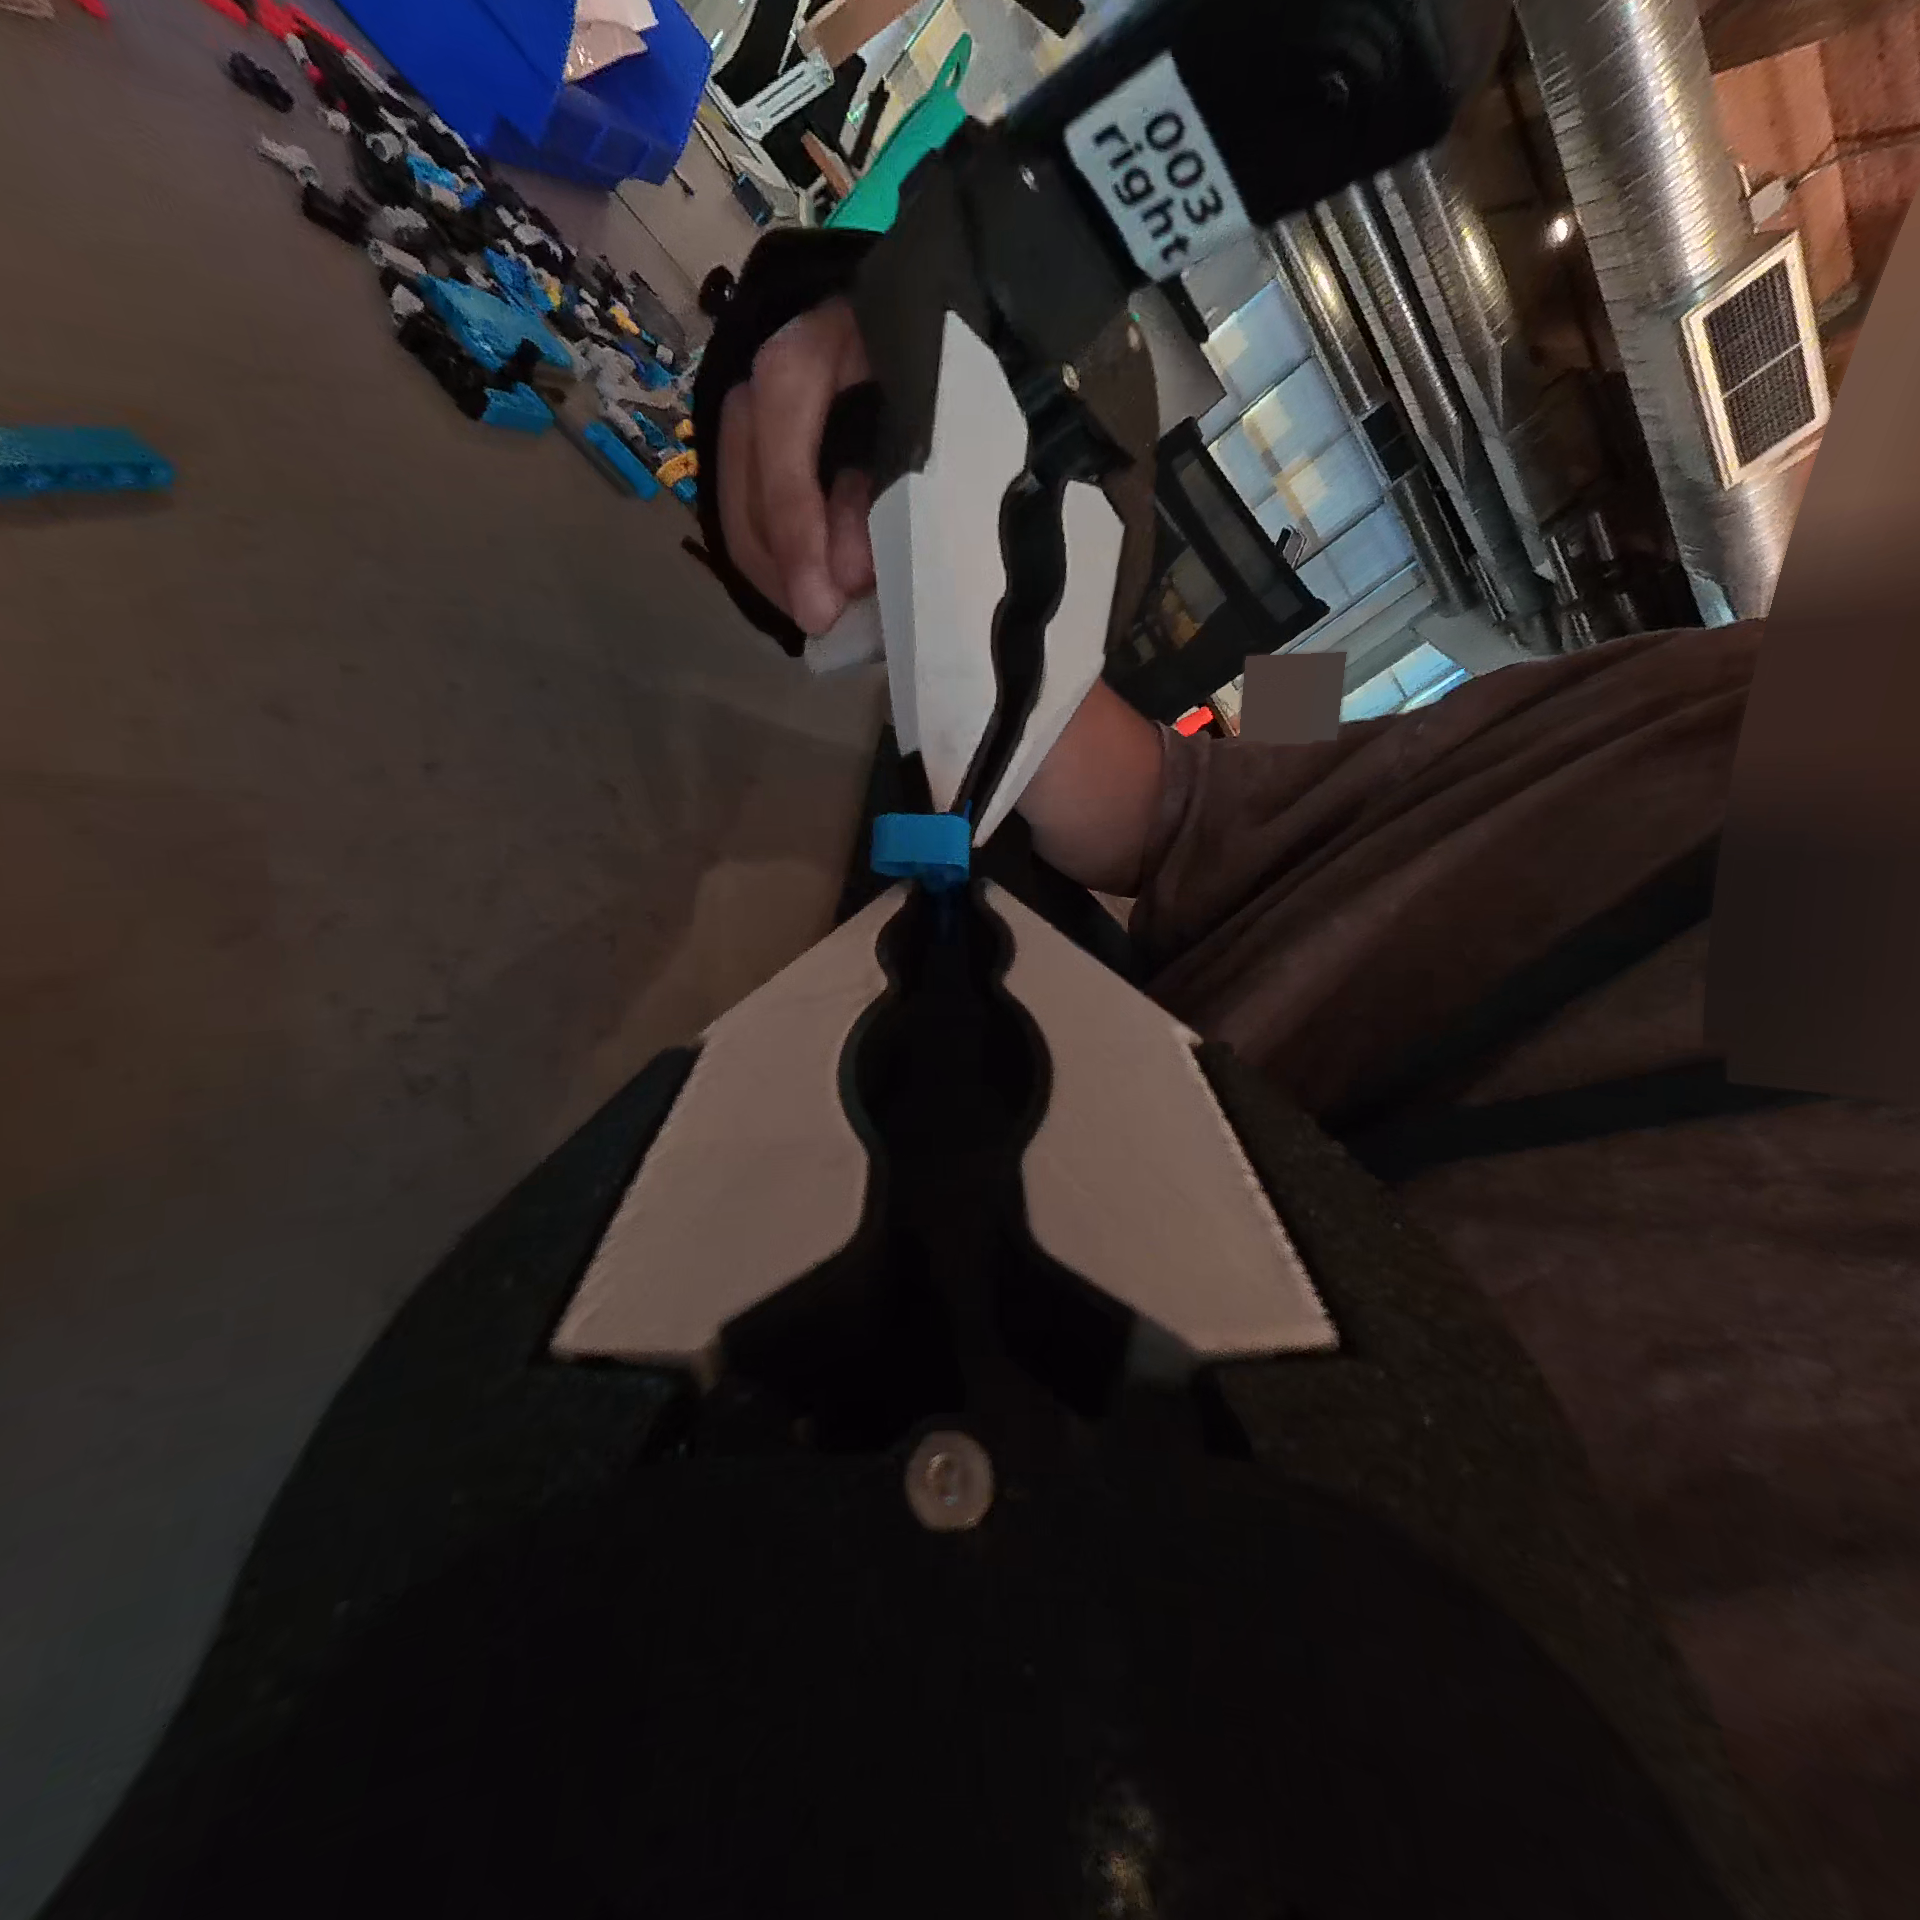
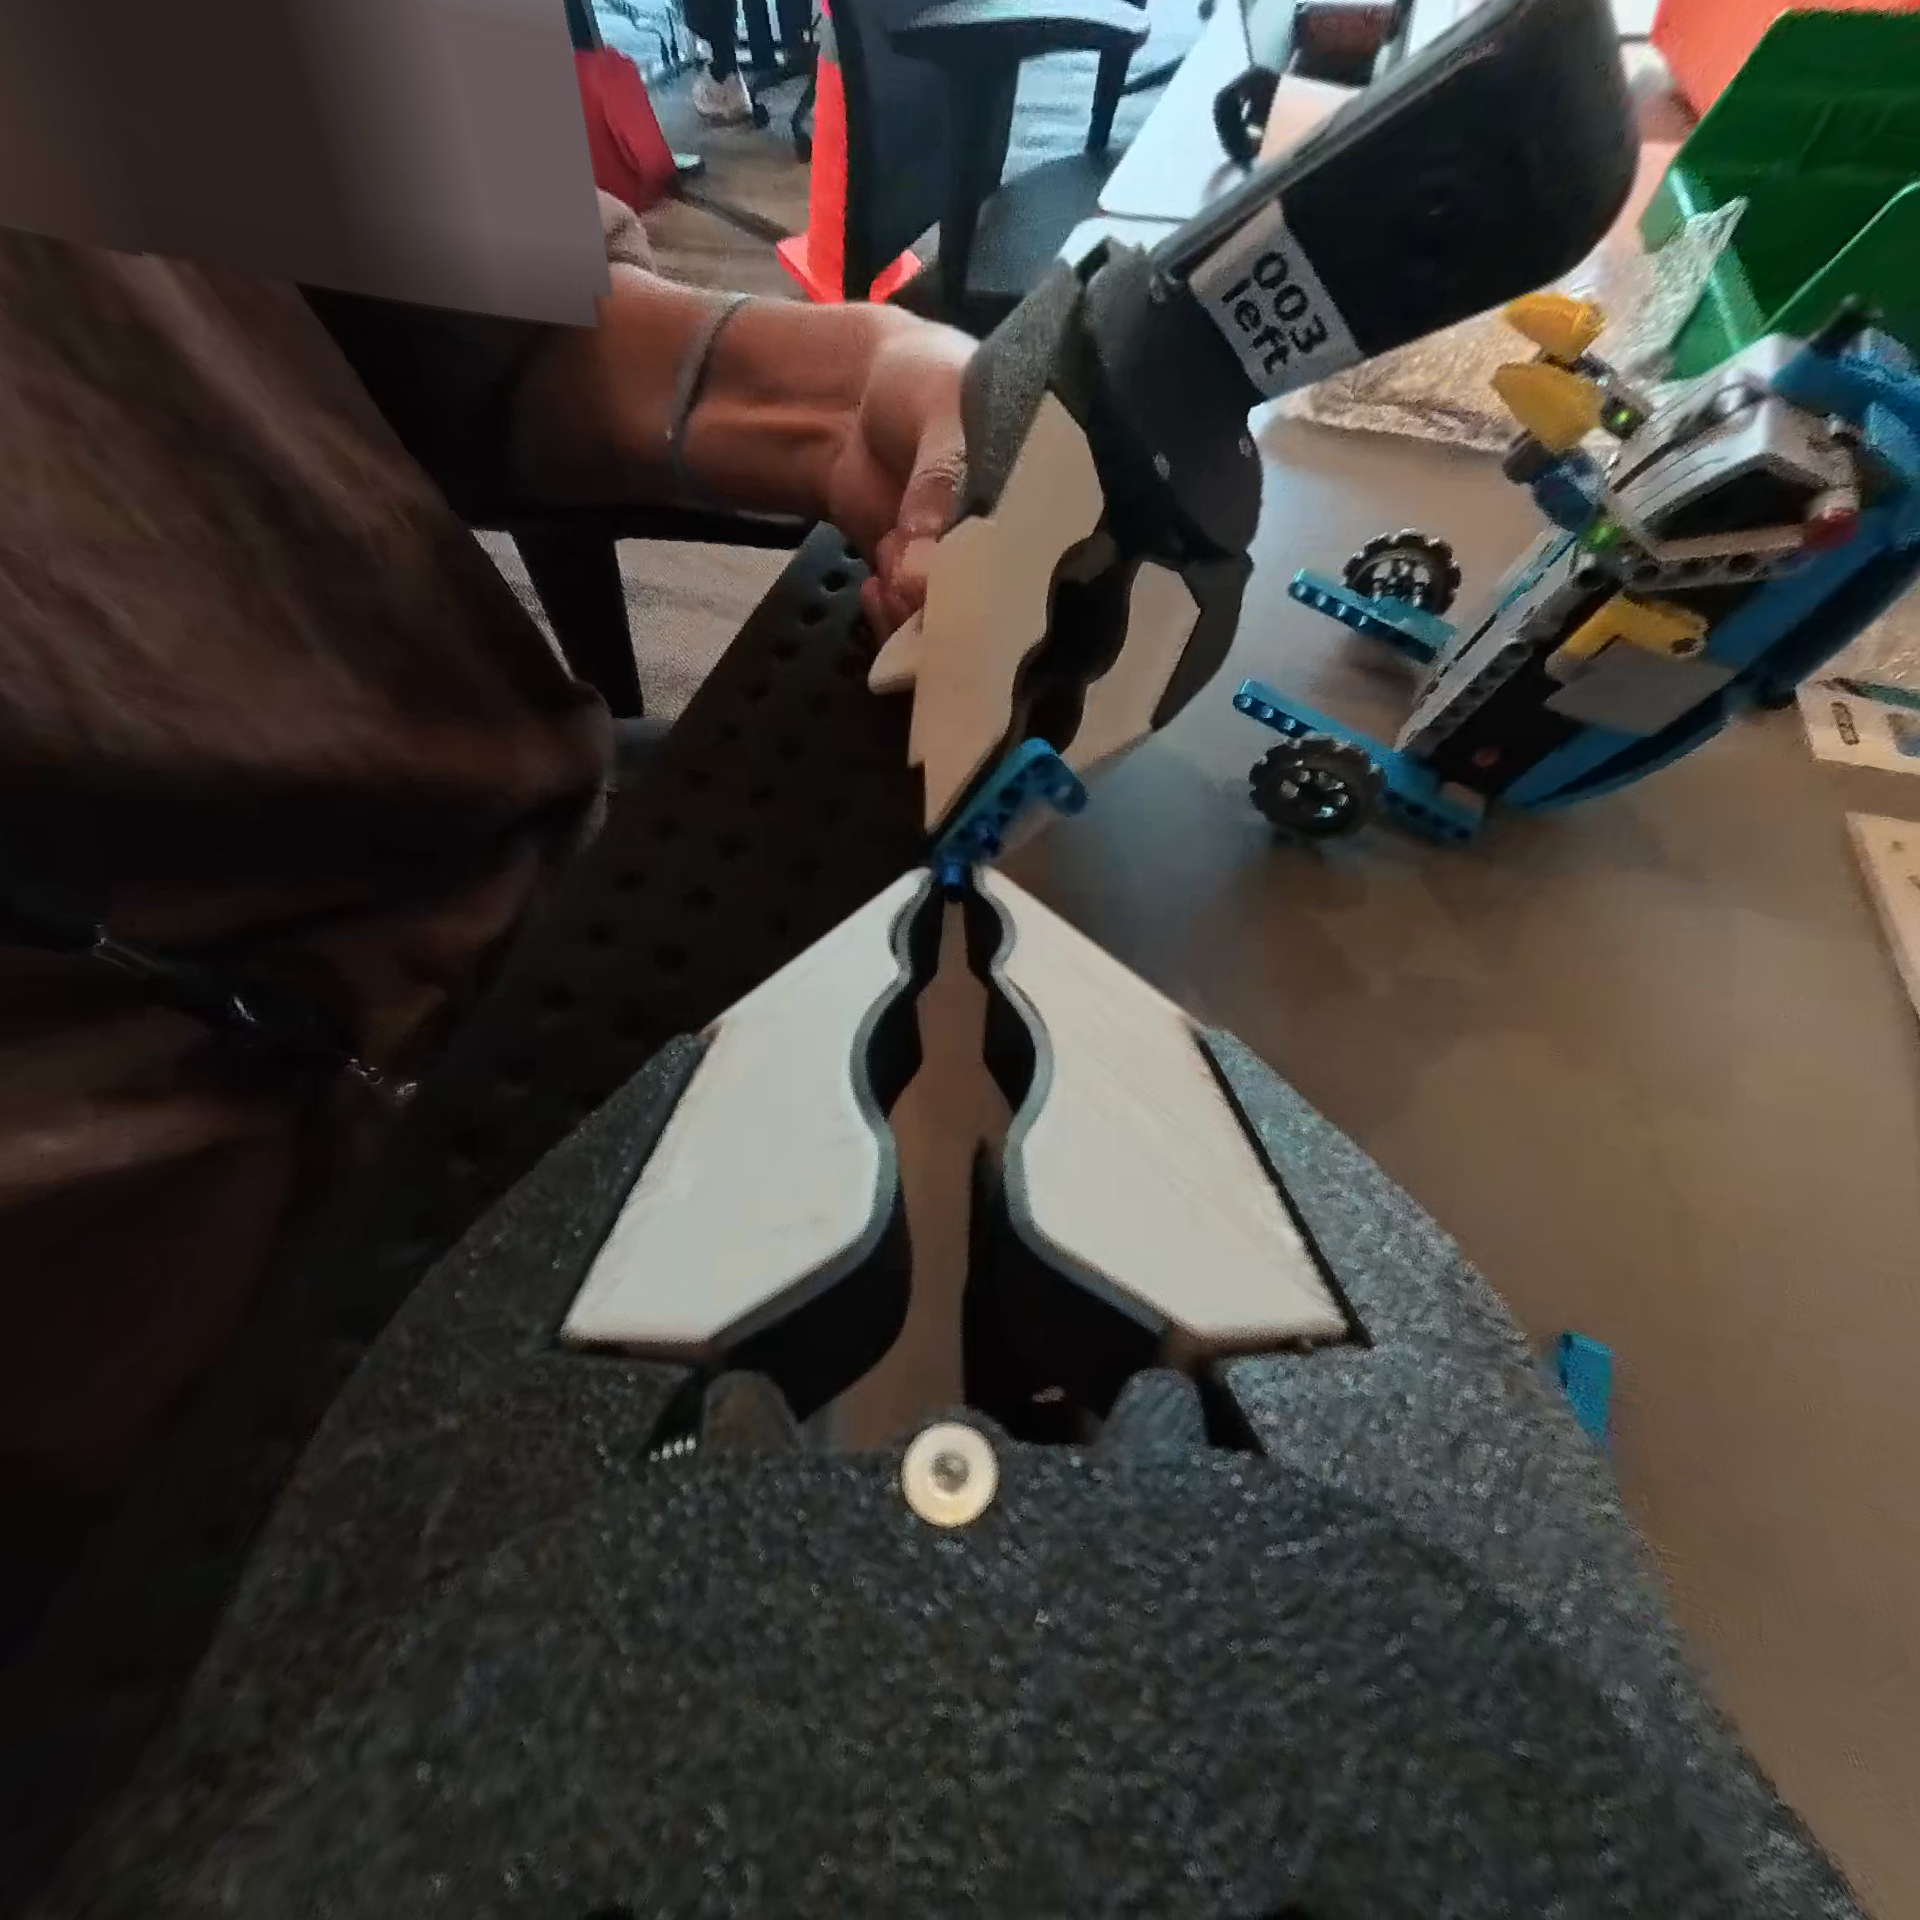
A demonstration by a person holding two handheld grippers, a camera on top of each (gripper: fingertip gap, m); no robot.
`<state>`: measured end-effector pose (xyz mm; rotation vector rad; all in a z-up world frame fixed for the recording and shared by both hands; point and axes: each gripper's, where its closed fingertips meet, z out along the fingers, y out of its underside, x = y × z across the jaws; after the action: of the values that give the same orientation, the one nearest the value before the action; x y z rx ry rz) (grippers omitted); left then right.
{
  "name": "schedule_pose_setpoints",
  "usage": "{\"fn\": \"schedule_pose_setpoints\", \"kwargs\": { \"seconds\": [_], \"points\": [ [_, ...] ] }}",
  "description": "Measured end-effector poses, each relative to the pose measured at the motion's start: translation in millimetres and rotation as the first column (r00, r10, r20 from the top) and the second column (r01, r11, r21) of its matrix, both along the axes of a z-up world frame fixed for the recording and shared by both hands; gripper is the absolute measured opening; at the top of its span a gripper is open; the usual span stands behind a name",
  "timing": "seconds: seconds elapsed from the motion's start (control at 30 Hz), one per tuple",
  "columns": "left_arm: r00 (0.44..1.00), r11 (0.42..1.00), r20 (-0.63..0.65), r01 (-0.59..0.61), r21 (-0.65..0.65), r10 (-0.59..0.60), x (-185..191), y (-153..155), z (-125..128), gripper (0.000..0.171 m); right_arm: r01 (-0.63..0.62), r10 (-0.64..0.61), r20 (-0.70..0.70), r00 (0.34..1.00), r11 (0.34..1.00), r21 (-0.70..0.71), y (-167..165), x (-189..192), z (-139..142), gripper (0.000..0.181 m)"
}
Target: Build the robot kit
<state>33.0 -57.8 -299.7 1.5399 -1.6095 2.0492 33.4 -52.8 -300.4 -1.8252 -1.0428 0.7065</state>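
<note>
In the right wrist view my right gripper [image 2: 951,883] is shut on a small dark blue pin [image 2: 951,876] that sits at the end of a light blue angled beam with holes [image 2: 1013,795]. My left gripper [image 2: 1003,805] reaches down from above and is shut on that beam. In the left wrist view my left gripper [image 1: 940,899] pinches the blue beam [image 1: 920,844] at its tips, and the right gripper [image 1: 963,818] meets it from above. Both grippers are held in the air above the table's near edge, tip to tip.
A pile of blue, black and grey building pieces [image 1: 488,301] lies on the brown table with a blue bin [image 1: 540,83] behind it. A blue wheeled model [image 2: 1621,582], a green bin [image 2: 1808,156] and a black perforated plate [image 2: 727,779] are nearby. My two grippers' fingertips are within a few centimetres of each other.
</note>
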Motion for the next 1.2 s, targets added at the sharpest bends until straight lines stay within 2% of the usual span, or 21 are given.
{"fn": "schedule_pose_setpoints", "kwargs": {
  "seconds": [0.23, 0.43, 0.57, 0.6, 0.67, 0.8, 0.87, 0.93, 1.03, 1.13, 1.2],
  "points": [
    [1.000, 0.998, -0.004, -0.021, 0.067, 0.021, 1.4, -1.2, -6.3, 0.003, -0.013, 0.004, -0.068, 0.998, 0.992, -0.127, -1.4, -0.7, -5.7, 0.004],
    [0.999, 0.998, 0.009, -0.050, 0.041, 0.049, 3.3, 3.6, -2.7, 0.004, 0.009, -0.024, -0.112, 0.993, 0.991, -0.134, 2.4, 0.6, -3.0, 0.004],
    [0.985, 0.986, 0.064, -0.157, -0.061, 0.161, 11.2, 18.3, 13.4, 0.005, 0.144, -0.144, -0.117, 0.983, 0.990, -0.004, 19.9, 10.4, 14.5, 0.008],
    [0.978, 0.980, 0.076, -0.189, -0.067, 0.193, 13.5, 21.3, 15.6, 0.006, 0.205, -0.200, -0.096, 0.975, 0.978, 0.046, 26.7, 14.0, 18.3, 0.020],
    [0.962, 0.965, 0.095, -0.252, -0.064, 0.258, 17.0, 27.1, 18.0, 0.006, 0.302, -0.297, -0.056, 0.953, 0.941, 0.152, 37.3, 18.2, 24.5, 0.041],
    [0.908, 0.907, 0.121, -0.375, -0.193, 0.402, 16.5, 52.1, 31.7, 0.007, 0.387, -0.463, 0.073, 0.884, 0.809, 0.443, 47.3, 22.0, 35.0, 0.040],
    [0.896, 0.889, 0.119, -0.392, -0.238, 0.427, 14.9, 57.3, 35.1, 0.006, 0.411, -0.524, 0.102, 0.846, 0.761, 0.503, 52.3, 22.3, 35.0, 0.043],
    [0.897, 0.883, 0.109, -0.391, -0.258, 0.429, 15.5, 57.1, 35.4, 0.006, 0.426, -0.552, 0.117, 0.825, 0.746, 0.512, 58.2, 18.9, 32.6, 0.052],
    [0.897, 0.880, 0.099, -0.393, -0.268, 0.430, 17.2, 57.1, 34.9, 0.006, 0.425, -0.589, 0.146, 0.795, 0.712, 0.559, 65.3, 16.0, 32.3, 0.048],
    [0.897, 0.880, 0.092, -0.396, -0.263, 0.432, 18.1, 56.7, 33.7, 0.006, 0.398, -0.612, 0.178, 0.770, 0.679, 0.617, 68.4, 12.6, 32.6, 0.029],
    [0.898, 0.878, 0.087, -0.395, -0.270, 0.431, 17.8, 57.7, 33.4, 0.006, 0.389, -0.622, 0.199, 0.758, 0.674, 0.628, 69.6, 12.9, 31.8, 0.029]
  ]
}}
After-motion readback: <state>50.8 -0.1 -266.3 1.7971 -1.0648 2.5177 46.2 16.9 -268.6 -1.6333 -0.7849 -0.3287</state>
